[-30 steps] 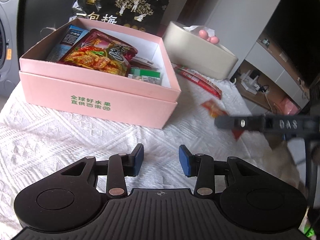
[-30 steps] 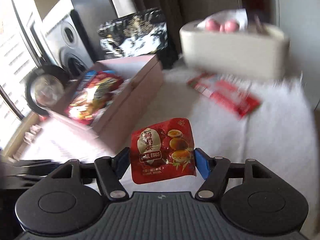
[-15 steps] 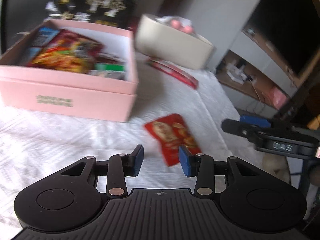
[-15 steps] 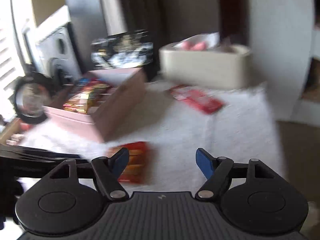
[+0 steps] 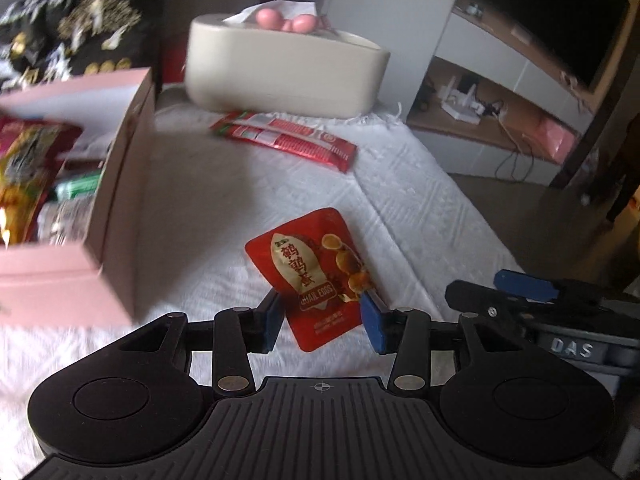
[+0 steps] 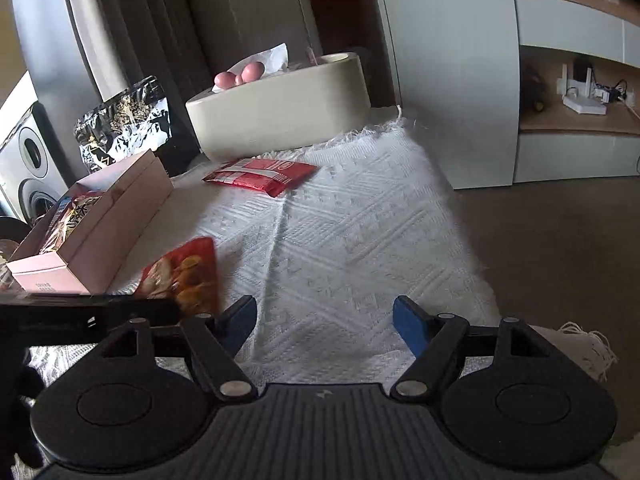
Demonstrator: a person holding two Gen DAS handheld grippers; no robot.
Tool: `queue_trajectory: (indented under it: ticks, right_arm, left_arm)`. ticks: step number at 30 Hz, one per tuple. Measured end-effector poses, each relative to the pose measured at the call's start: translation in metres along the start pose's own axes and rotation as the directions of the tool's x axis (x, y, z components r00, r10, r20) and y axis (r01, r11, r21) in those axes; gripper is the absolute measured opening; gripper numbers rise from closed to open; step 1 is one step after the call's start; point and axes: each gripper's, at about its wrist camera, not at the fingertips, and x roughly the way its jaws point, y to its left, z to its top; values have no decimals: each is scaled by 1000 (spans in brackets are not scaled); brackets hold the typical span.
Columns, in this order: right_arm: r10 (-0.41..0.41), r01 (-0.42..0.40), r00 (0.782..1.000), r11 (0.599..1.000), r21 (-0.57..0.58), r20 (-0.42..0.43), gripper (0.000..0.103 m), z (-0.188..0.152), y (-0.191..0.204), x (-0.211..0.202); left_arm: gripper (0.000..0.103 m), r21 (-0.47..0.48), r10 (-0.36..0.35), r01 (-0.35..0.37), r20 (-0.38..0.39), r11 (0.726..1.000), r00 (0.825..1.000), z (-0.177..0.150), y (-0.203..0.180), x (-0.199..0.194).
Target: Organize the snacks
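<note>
A red quail-egg packet point(image 5: 316, 276) stands between the blue pads of my left gripper point(image 5: 322, 320), which closes around its lower part; I cannot tell if the pads press it. The packet also shows in the right wrist view point(image 6: 184, 276), left of my right gripper point(image 6: 324, 324), which is open and empty over the white cloth. The pink snack box point(image 5: 120, 184) sits to the left with several packets inside. A long red packet point(image 5: 288, 140) lies farther back on the cloth.
A beige tissue holder point(image 5: 288, 72) with pink balls stands at the back. A black and gold bag point(image 5: 80, 40) stands behind the box. The cloth's edge point(image 6: 452, 208) drops to the floor on the right. The right gripper point(image 5: 540, 300) shows at the lower right of the left wrist view.
The right gripper let go of the quail-egg packet and pulled back to the right. The left gripper swung right from the box and came around the packet.
</note>
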Motion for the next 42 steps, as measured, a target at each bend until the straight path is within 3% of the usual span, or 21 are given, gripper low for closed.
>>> queue_trajectory:
  ticks: [8, 12, 14, 20, 24, 27, 30, 34, 36, 39, 42]
  right_arm:
    - [27, -27, 999, 999, 41, 22, 78, -1, -4, -1]
    - [33, -35, 999, 998, 51, 26, 78, -2, -6, -1]
    - [40, -42, 999, 997, 62, 30, 78, -2, -8, -2]
    - [50, -53, 998, 995, 81, 39, 78, -3, -11, -3]
    - [46, -49, 998, 995, 83, 32, 78, -3, -11, -4]
    - [49, -49, 999, 999, -5, -4, 78, 7, 2, -4]
    - [57, -50, 998, 975, -215, 24, 78, 26, 28, -5]
    - [74, -46, 996, 884, -466, 43, 78, 65, 65, 25]
    - [95, -76, 995, 859, -506, 11, 78, 87, 76, 55]
    - [120, -140, 990, 877, -460, -73, 78, 116, 82, 106]
    - [100, -150, 985, 897, -416, -139, 78, 135, 84, 155]
  left_arm:
    - [52, 153, 78, -80, 19, 985, 997, -7, -9, -3]
    - [50, 145, 144, -148, 34, 978, 989, -14, -4, -16]
    - [50, 99, 131, -135, 40, 986, 991, -15, 4, -26]
    - [49, 22, 7, -8, 31, 1000, 999, -9, 5, -36]
    - [49, 46, -17, 15, 57, 999, 998, -5, -7, -26]
    - [49, 55, 13, -16, 60, 998, 998, -11, -5, -16]
    - [49, 6, 14, -14, 75, 1000, 997, -19, 11, -19]
    - [49, -51, -29, 33, 78, 998, 997, -29, 38, -34]
    - [49, -74, -45, 51, 80, 996, 996, -33, 50, -44]
    - [48, -107, -54, 63, 84, 992, 995, -38, 67, -59]
    - [48, -138, -61, 73, 85, 988, 995, -43, 83, -70]
